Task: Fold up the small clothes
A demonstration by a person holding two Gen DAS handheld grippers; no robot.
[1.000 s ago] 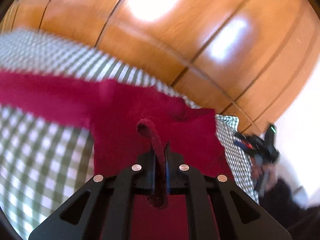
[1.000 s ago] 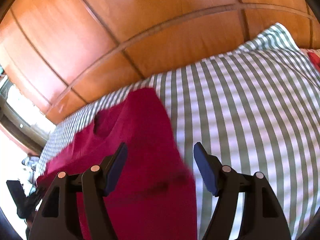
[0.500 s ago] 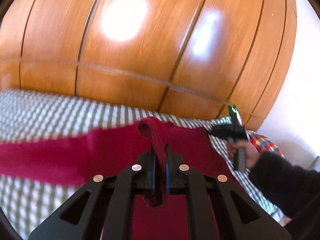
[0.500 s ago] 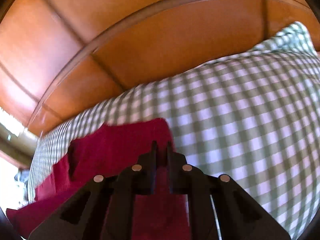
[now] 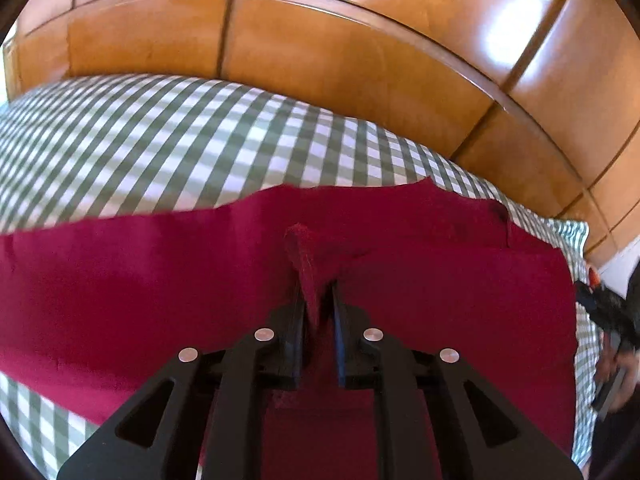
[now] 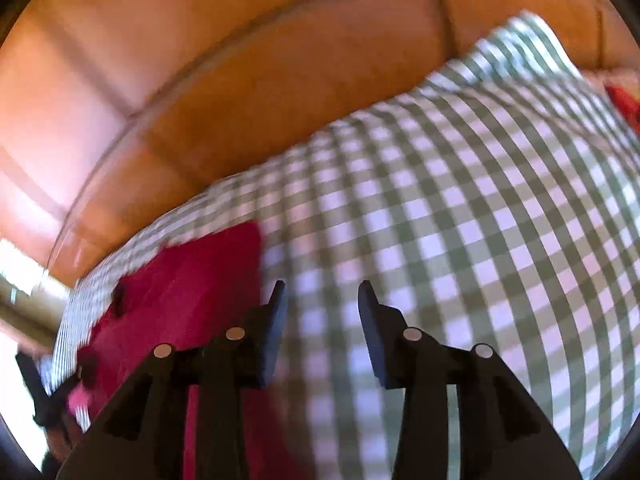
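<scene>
A dark red garment (image 5: 160, 280) lies spread flat on a green-and-white checked sheet (image 5: 160, 140). My left gripper (image 5: 316, 280) pinches a raised fold of the garment near its middle. Its jaws are just starting to open, with the fold still between the pads. In the right wrist view the garment (image 6: 192, 292) lies left of my right gripper (image 6: 322, 292). That gripper's jaws are opening and nothing is between them, only checked sheet (image 6: 480, 240) below. The right gripper (image 5: 608, 312) also shows in a hand at the garment's right edge.
Glossy wooden panels (image 5: 320, 60) rise right behind the sheet. Another red item (image 6: 624, 108) peeks in at the far right edge of the sheet. The left gripper (image 6: 40, 392) is a blur at the lower left of the right wrist view.
The left gripper carried the fold across and down, and the garment now lies flatter. The right gripper shut on the garment's edge, then let go and moved right over bare sheet.
</scene>
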